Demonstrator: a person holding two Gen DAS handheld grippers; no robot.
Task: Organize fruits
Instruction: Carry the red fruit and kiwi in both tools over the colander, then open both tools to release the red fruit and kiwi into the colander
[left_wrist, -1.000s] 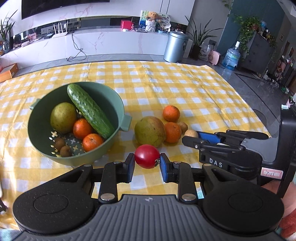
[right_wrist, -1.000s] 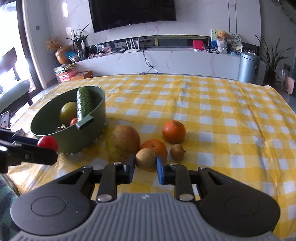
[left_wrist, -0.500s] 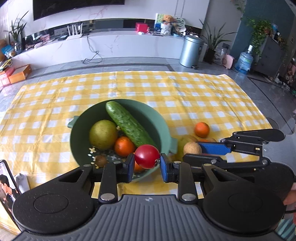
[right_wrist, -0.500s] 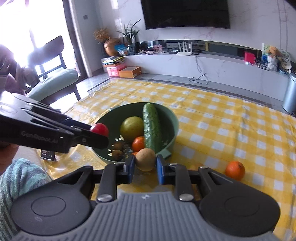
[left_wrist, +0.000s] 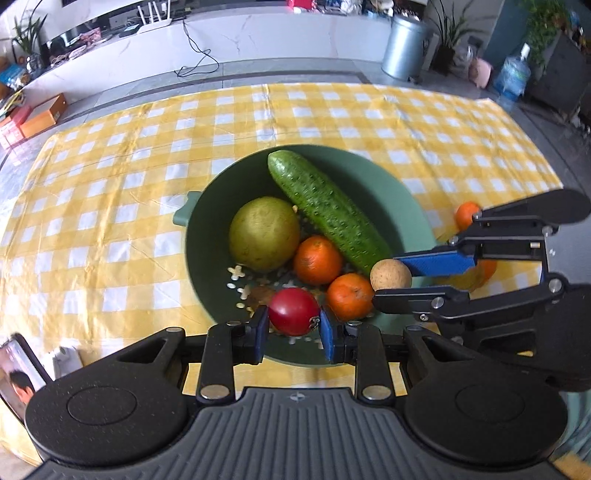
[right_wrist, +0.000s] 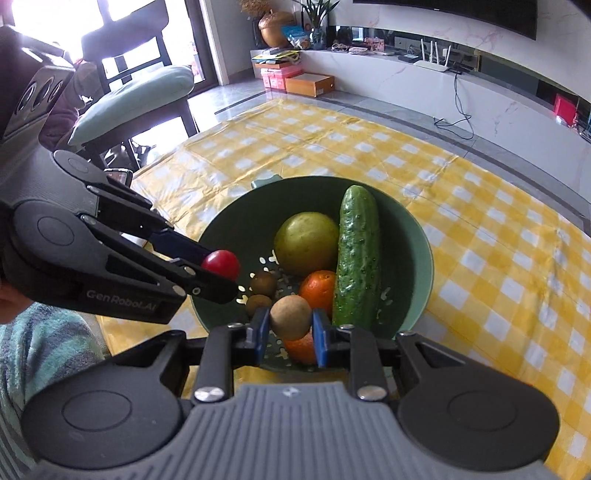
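My left gripper (left_wrist: 293, 329) is clamped on a red tomato (left_wrist: 293, 311), held above the near rim of the green colander bowl (left_wrist: 399, 206). My right gripper (right_wrist: 290, 338) is closed around a tan round fruit (right_wrist: 290, 316), likewise over the near rim, just right of the tomato. Inside the bowl, a cucumber (left_wrist: 327, 212) lies diagonally, a green pear-like fruit (left_wrist: 264, 232) sits left of it, and two oranges (left_wrist: 318, 259) and small brown fruits (right_wrist: 263, 283) fill the near side. One orange (left_wrist: 466, 215) rests on the yellow checked cloth (left_wrist: 110, 206) beyond the right rim. Bare cloth surrounds the bowl left and far.
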